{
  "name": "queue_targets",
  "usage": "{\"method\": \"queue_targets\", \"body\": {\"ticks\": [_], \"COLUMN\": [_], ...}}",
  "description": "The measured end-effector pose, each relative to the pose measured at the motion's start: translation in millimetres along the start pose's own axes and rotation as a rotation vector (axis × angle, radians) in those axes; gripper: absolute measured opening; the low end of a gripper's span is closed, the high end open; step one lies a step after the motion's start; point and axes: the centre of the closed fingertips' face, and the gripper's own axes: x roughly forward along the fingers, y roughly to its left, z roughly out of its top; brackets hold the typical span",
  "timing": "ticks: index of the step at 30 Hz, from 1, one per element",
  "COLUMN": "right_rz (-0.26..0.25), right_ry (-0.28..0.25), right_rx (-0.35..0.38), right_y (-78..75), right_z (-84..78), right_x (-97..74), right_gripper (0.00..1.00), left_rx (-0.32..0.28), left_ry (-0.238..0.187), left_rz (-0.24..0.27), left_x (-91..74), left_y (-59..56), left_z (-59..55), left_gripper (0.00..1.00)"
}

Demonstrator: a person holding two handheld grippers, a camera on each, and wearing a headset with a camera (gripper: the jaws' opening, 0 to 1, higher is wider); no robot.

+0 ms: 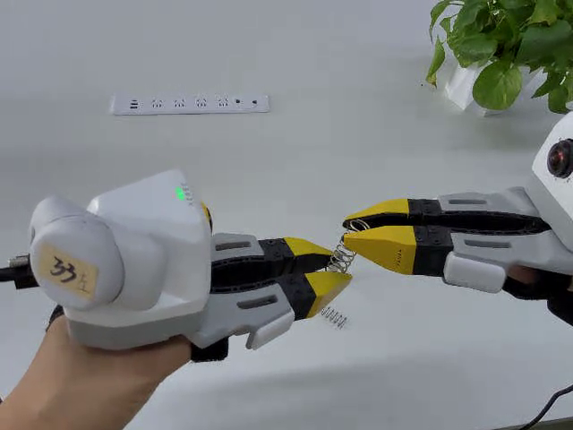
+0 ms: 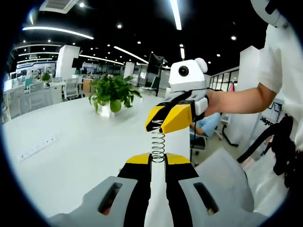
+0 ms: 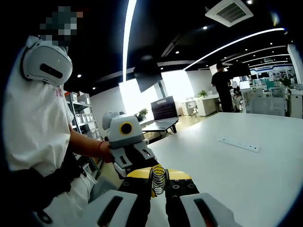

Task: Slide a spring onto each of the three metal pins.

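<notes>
So, left gripper [image 1: 328,269]: jaws nearly together, nipping the lower end of the spring [image 1: 341,258]. Can't tell whether a pin sits inside the coils.
Right gripper [image 1: 354,231]: tips pressed close on the spring's upper end.
Spring: held in mid-air, spanning your two grippers above the table [image 1: 269,179].
Second spring [image 1: 333,316]: loose on the table, just below the tips.
Risk, slip: if either pinch eases, the coil likely springs out sideways and off the bench.
Risk, crush: squeeze harder and you may kink the end coils, and then it won't slide on a pin.
Risk, misalignment: if your hands drift off-axis, the spring probably bows and jams.
Risk, knock: lower your hands and you could flick the loose one away.
</notes>
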Motion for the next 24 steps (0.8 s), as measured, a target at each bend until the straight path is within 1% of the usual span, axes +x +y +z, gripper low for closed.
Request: {"method": "queue_targets", "body": {"ticks": [5, 12, 16, 18, 24], "right_rz": [0.007, 0.028, 0.039, 0.045, 0.061], "right_ry": [0.017, 0.063, 0.079, 0.081, 0.114], "right_rx": [-0.016, -0.039, -0.049, -0.046, -0.043], "right_y": [1.9, 5.7, 7.4, 5.7, 8.6], "right_z": [2.2, 2.0, 3.3, 3.2, 1.0], "right_x": [1.3, 2.6, 3.6, 4.0, 5.5], "right_gripper": [0.06, 0.06, 0.07, 0.07, 0.11], "left_rx": [0.013, 0.023, 0.021, 0.02, 0.011], "left_ry": [0.003, 0.004, -0.005, -0.01, -0.024], "left_rz": [-0.001, 0.002, 0.006, 0.007, 0.011], "left_x": [-0.9, -3.3, -4.6, -5.3, -7.0], "left_y": [-0.2, -1.4, -1.8, -1.7, -1.0], "left_z": [1.9, 2.1, 3.6, 4.6, 5.4], "left_gripper": [0.06, 0.06, 0.06, 0.06, 0.06]}}
